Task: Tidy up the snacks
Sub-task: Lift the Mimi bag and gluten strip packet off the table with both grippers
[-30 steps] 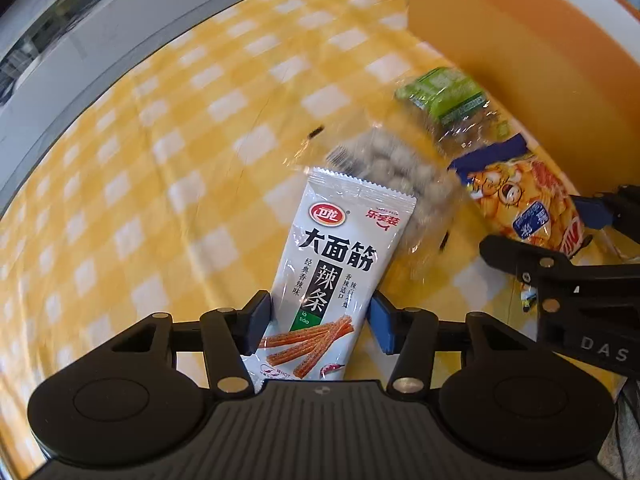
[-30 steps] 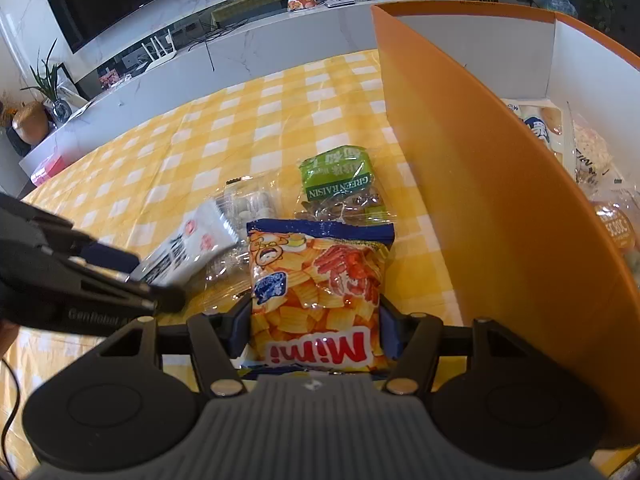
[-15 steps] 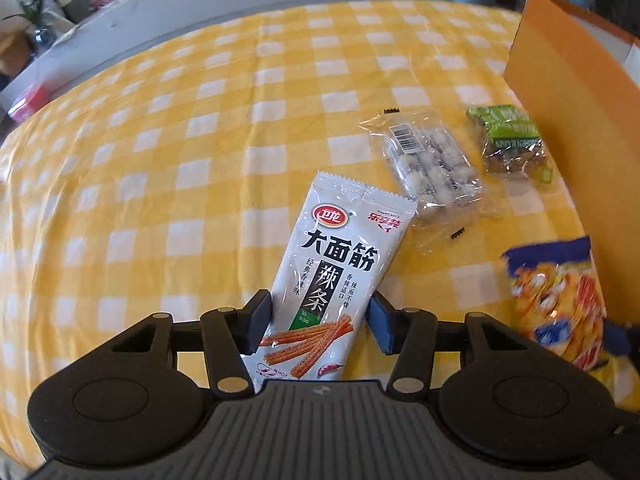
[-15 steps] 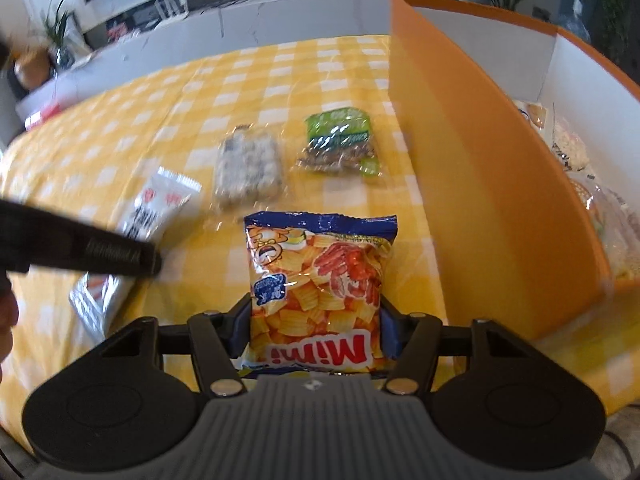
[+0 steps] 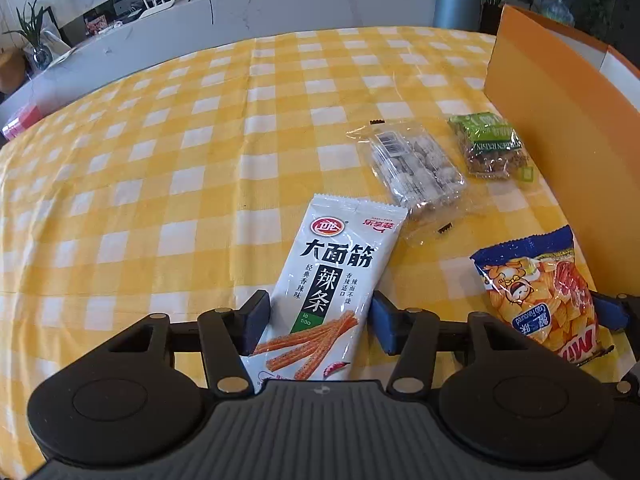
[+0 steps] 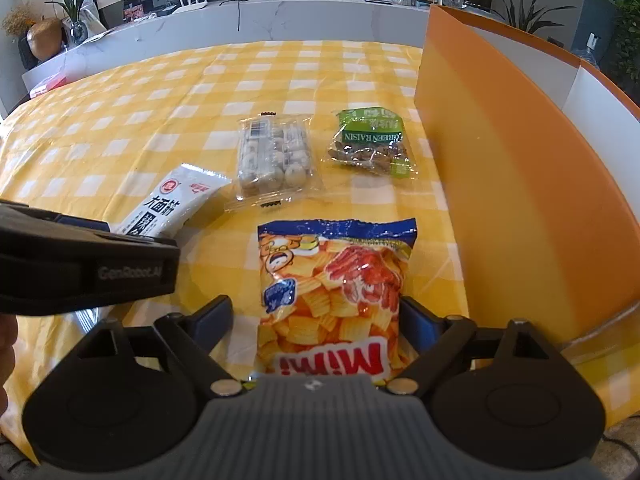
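My left gripper is shut on a white spicy-strip packet, held above the yellow checked tablecloth. The packet also shows in the right wrist view. My right gripper is shut on an orange Mimi crab-chip bag, which shows in the left wrist view too. A clear bag of pale round sweets and a green raisin bag lie on the cloth ahead. The left gripper's body crosses the right wrist view at left.
A tall orange box with white inner walls stands along the right side of the table. It also shows in the left wrist view. A white counter with plants and clutter runs behind the table.
Both grippers have lifted and pulled back with their packets still held, so more of the table shows. The sweets and raisin bags have stayed in place.
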`<action>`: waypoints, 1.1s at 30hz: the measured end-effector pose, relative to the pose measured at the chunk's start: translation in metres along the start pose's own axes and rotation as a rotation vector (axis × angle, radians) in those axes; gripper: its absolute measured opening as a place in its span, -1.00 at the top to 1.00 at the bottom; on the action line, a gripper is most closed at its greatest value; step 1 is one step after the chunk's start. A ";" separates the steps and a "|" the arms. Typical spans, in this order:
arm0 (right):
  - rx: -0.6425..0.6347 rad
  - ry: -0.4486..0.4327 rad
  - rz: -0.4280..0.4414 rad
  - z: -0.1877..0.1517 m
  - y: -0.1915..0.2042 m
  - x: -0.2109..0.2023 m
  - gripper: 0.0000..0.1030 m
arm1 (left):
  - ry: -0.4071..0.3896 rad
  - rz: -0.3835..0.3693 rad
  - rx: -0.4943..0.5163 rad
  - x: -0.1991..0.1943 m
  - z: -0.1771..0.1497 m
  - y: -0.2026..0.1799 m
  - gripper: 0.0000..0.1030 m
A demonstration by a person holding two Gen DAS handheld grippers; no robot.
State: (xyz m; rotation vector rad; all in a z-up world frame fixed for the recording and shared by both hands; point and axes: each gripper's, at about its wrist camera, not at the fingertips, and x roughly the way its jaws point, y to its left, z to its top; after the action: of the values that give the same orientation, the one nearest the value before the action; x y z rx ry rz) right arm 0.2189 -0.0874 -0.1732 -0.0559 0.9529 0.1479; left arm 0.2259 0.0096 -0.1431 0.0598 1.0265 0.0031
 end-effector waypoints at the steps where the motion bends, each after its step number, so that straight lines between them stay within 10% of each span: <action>1: 0.003 -0.004 -0.003 0.000 0.000 0.001 -0.72 | -0.007 -0.006 0.000 0.000 -0.001 0.002 -0.31; 8: 0.003 -0.024 0.013 0.002 0.004 0.003 -0.73 | -0.043 -0.064 -0.012 0.003 -0.004 0.012 -0.50; 33: 0.025 -0.066 -0.020 0.002 -0.002 -0.002 -0.08 | -0.070 -0.068 -0.034 -0.006 -0.008 0.017 -0.12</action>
State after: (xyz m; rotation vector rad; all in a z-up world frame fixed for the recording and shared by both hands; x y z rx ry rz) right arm 0.2196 -0.0892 -0.1700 -0.0374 0.8882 0.1189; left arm 0.2165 0.0265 -0.1414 -0.0062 0.9577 -0.0435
